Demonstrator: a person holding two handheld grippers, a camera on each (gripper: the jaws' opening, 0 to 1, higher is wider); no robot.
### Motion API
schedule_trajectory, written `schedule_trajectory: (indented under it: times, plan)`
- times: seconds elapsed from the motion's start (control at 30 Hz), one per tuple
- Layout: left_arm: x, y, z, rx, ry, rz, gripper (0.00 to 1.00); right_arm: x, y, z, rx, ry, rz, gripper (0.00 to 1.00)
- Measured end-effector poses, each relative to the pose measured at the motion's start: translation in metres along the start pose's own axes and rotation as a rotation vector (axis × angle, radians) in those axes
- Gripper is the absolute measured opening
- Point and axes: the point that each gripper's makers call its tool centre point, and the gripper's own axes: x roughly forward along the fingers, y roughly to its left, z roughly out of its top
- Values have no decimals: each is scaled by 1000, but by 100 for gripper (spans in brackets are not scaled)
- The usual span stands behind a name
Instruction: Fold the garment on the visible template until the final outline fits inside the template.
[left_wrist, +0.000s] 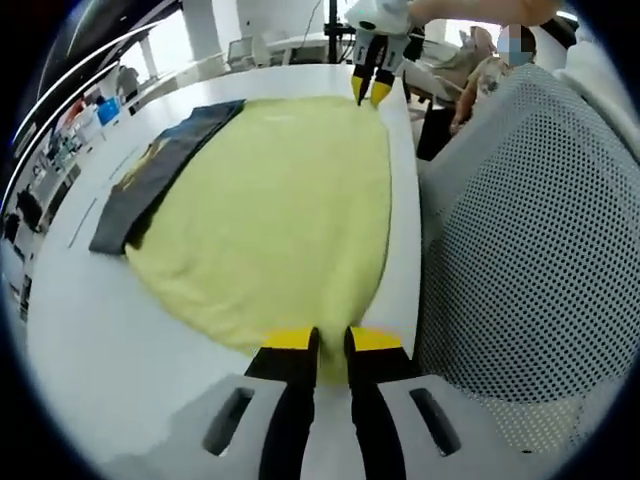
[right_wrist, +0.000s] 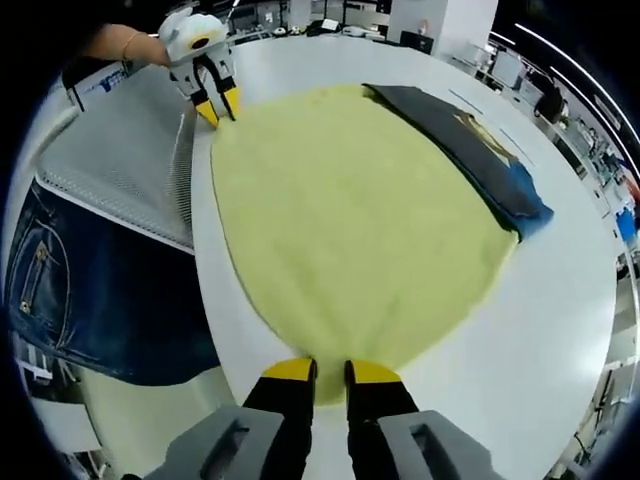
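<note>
In the left gripper view, your left gripper (left_wrist: 332, 345) sits at the bottom middle. Its two yellow-tipped black jaws are almost closed, with a thin edge of the yellow garment (left_wrist: 275, 215) pinched between them. The garment is one soft, smooth cloth, spread flat in a big rounded shape across the middle of the frame. It lies on a smooth white table (left_wrist: 100, 340). At the garment's upper left edge is one dark, flat, long template (left_wrist: 160, 175), partly tucked under the cloth. On the right side of the frame is a grey mesh chair back (left_wrist: 530, 240) full of tiny holes. At the top middle, far off, your right gripper (left_wrist: 371, 90) points down and its jaws close on the garment's far edge.

In the right gripper view, the right gripper (right_wrist: 330, 372) is at the bottom middle, jaws nearly shut on the near edge of the garment (right_wrist: 350, 220). The template (right_wrist: 470, 150) lies in the upper right, dark with a blue corner. The left gripper (right_wrist: 218, 106) is in the upper left, held by a hand (right_wrist: 125, 45), tips pressed on the cloth's corner. Blue jeans (right_wrist: 90, 290) show at the left.
</note>
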Motion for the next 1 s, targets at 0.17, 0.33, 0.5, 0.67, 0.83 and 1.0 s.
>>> schedule_trajectory:
  times: [0.17, 0.33, 0.5, 0.67, 0.83, 1.0]
  plan:
    - [1, 2, 1, -26, -1, -3, 2, 1, -2, 1, -5, -1, 2, 2]
    - [-1, 0, 1, -42, -4, -8, 1, 1, -2, 0, 28, -9, 20, 0]
    - [-7, 0, 4, -91, -24, 1, 0, -2, 1, -2, 32, -10, 11, 0]
    - [-12, -5, 2, -95, -27, 18, 0, -5, 10, -2, 47, -28, 17, 0]
    - [-18, -12, 0, -105, -28, 15, 0, -7, 22, -3, 63, -38, 35, 0]
    - [-21, -21, -2, -101, -24, -4, 0, -9, 32, -6, 67, -38, 54, 0]
